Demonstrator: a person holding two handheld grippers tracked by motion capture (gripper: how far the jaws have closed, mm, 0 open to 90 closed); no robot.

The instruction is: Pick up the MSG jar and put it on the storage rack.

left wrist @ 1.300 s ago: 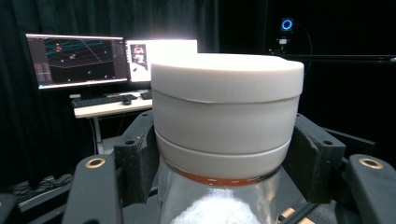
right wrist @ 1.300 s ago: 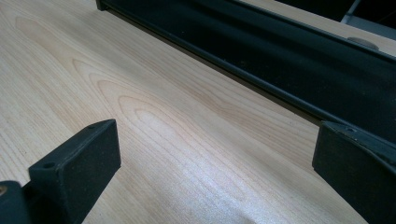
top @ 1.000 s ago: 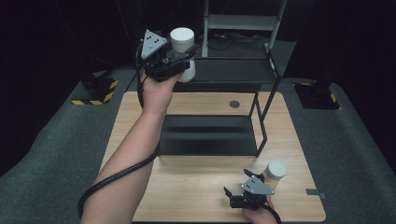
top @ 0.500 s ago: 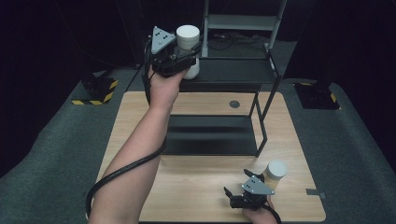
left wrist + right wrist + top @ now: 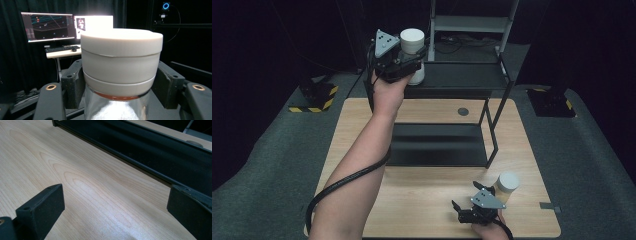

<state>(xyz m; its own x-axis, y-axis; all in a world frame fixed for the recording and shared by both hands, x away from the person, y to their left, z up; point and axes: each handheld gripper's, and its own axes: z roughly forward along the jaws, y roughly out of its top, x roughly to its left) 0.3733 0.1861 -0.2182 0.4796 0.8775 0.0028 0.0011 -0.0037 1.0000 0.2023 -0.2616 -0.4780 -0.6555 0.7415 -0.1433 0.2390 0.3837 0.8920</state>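
Note:
My left gripper is raised at the back left of the black rack, shut on a jar that has a thick white lid, a reddish band under it and a clear body with white contents. In the high view the jar stands upright at the left end of the rack's top shelf; I cannot tell whether it rests on it. My right gripper is low over the wooden table near its front edge, jaws open and nothing between them. A second white-lidded jar stands just to the right gripper's right.
The rack's lower tray lies on the middle of the table, with thin black legs at its right. A grey disc is set in the tabletop behind it. Monitors and a desk stand beyond the table.
The left gripper has shifted a little to the right with the jar still in its jaws. The right gripper and the second jar have stayed where they were.

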